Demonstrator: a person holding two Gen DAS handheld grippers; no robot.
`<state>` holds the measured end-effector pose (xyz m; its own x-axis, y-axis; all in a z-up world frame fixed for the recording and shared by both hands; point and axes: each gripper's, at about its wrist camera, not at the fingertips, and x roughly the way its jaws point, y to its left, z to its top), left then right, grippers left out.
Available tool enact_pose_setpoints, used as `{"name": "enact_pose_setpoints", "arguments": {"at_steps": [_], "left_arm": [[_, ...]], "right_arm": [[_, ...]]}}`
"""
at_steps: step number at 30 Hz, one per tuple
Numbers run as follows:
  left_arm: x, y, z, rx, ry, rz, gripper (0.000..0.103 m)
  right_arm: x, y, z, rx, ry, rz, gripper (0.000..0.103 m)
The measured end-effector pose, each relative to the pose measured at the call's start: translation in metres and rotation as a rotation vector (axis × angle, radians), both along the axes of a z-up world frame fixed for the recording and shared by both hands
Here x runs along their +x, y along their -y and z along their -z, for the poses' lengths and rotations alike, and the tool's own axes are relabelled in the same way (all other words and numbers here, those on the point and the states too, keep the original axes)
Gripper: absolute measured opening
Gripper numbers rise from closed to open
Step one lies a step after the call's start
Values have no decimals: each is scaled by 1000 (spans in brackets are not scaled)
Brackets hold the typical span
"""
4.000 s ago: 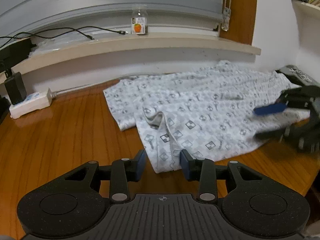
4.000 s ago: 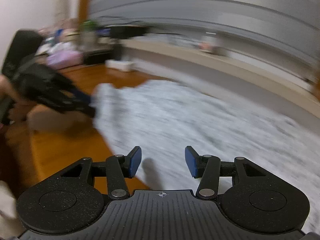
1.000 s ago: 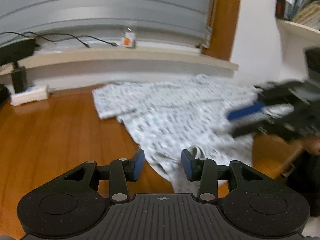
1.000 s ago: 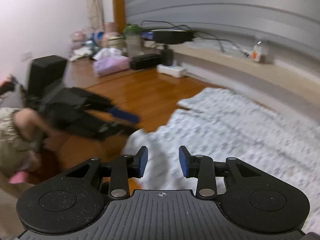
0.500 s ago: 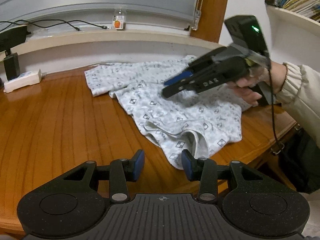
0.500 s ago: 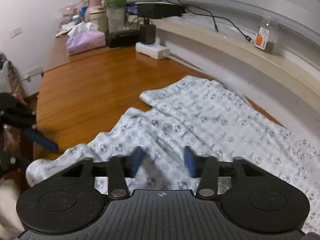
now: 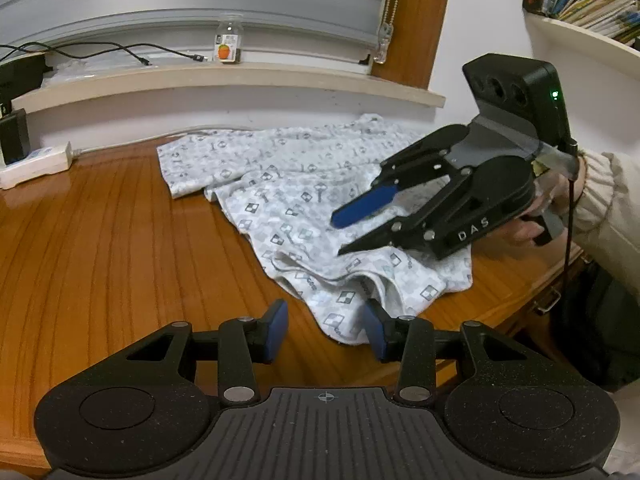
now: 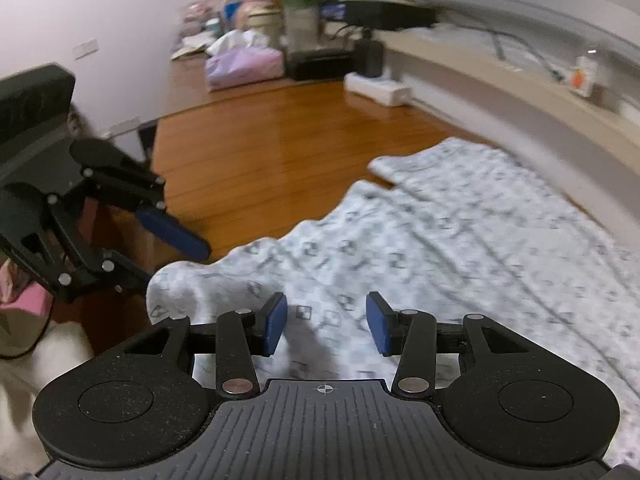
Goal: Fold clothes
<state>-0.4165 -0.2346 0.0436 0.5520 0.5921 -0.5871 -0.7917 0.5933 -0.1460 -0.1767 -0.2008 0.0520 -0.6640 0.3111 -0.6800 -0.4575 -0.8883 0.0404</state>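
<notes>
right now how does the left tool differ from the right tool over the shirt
The left tool sits at the shirt's near corner over the wooden table, while the right tool hangs above the shirt's middle. The left tool's jaws stand steady; the right tool's jaws are opening. Both have blue pads, and neither grips cloth.

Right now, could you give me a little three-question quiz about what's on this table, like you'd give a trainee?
1. True or false: the patterned shirt lies folded into a neat square.
2. Which gripper has its fingers over the shirt's middle: A) left gripper B) right gripper?
3. Fill in: on the window ledge stands a small ____.

Key: 1 false, it is spread and rumpled; 2 B; 3 bottle.
</notes>
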Motion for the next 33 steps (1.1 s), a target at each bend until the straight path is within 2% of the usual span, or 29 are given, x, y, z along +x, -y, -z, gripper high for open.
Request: {"name": "enact_pose_setpoints", "arguments": {"at_steps": [2,3,4,7,11,12,14,18,20,22,26,27,33], "left_arm": [[-2,0,-2,5,0,-8,45],[-4,0,-3,8,1,-12,45],[-5,0,-4,13,5,-13,45],[-7,4,-9,32,23,-11,45],[-3,9,-12,43,36,13,49],[-1,10,-12,47,34,21,53],[4,11,-11,53,32,26,54],[11,14,-11,63,26,30,51],[14,16,-11,89,-10,-8,47],[14,19,-13,122,-26,-46,43],[10,21,-19,120,-1,-53,25],[10,22,-20,116,1,-47,21],[24,29,-19,105,-4,4,19]], "right_arm": [[-2,2,1,-19,-13,-26,35],[-3,3,1,-21,-9,-37,14],[-3,6,-1,-11,-10,-44,3],[6,16,-17,45,-76,-33,3],[23,18,-46,150,-174,71,3],[26,15,-50,158,-190,95,3],[30,9,-53,150,-211,125,3],[27,2,-44,155,-175,162,3],[21,-1,-36,149,-124,184,3],[15,-4,-26,141,-69,207,10],[20,8,-23,151,-69,199,18],[21,13,-24,153,-73,195,22],[23,59,-32,180,-45,114,23]]}}
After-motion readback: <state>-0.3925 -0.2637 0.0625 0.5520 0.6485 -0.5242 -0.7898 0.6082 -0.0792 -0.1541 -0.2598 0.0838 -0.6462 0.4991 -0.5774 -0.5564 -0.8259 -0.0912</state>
